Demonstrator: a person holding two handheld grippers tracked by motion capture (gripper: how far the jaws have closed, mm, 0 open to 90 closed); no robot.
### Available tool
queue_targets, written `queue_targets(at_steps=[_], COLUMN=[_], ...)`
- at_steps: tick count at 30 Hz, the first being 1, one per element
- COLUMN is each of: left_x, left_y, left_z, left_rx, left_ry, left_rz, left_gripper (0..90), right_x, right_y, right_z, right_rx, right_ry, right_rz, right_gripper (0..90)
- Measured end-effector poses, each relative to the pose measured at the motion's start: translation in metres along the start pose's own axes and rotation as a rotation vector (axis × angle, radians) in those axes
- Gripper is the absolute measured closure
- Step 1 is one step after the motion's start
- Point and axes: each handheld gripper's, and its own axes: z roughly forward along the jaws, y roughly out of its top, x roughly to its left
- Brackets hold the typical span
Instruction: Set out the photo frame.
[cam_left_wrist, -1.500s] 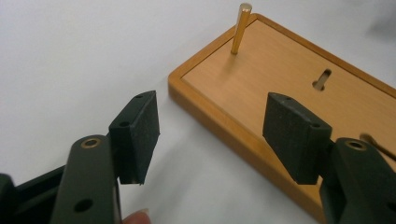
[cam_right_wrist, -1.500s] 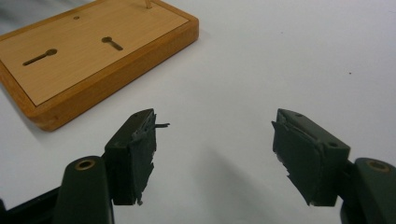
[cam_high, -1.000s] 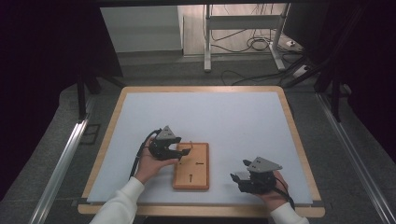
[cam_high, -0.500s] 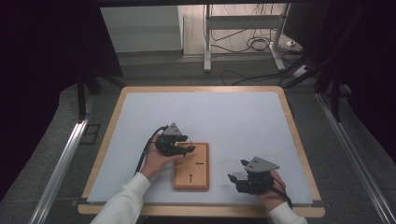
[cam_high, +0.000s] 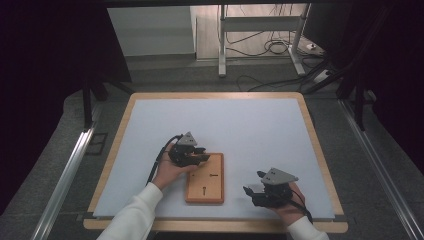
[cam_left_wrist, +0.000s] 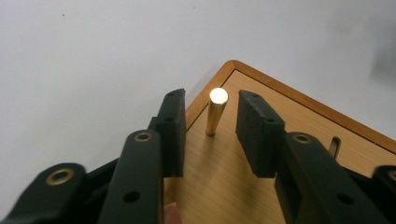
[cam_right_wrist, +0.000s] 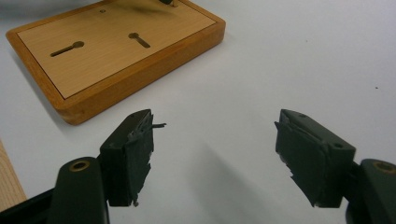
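Left gripper (cam_left_wrist: 210, 133) straddles the brass pin (cam_left_wrist: 216, 112) standing at the wooden board's (cam_left_wrist: 289, 140) corner, jaws parted, not yet touching it. Closing off-centre could tilt or jam the pin; right gripper (cam_right_wrist: 212, 158) rests wide open, empty

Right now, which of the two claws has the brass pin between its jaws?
The left claw: its jaws flank the upright brass pin at the wooden block's corner, not yet touching. The right claw is open over bare table.
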Motion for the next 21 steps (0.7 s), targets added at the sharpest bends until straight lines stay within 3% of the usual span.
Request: queue_targets(at_steps=[12, 18, 21], left_x=[0.003, 0.006, 0.008], left_y=[0.005, 0.005, 0.005], left_z=[0.009, 0.008, 0.009], left_rx=[0.011, 0.027, 0.021], left_ry=[-0.036, -0.050, -0.072], left_rz=[0.010, 0.010, -0.013], left_gripper=[81.8, 83.4, 83.4], right_x=[0.006, 0.010, 0.012], right_y=[0.005, 0.007, 0.008], right_z=[0.000, 0.002, 0.003], right_rx=[-0.011, -0.009, -0.009], right_ry=[0.009, 0.019, 0.025], right_rz=[-0.015, -0.027, -0.033], right_gripper=[27.3, 27.2, 27.1])
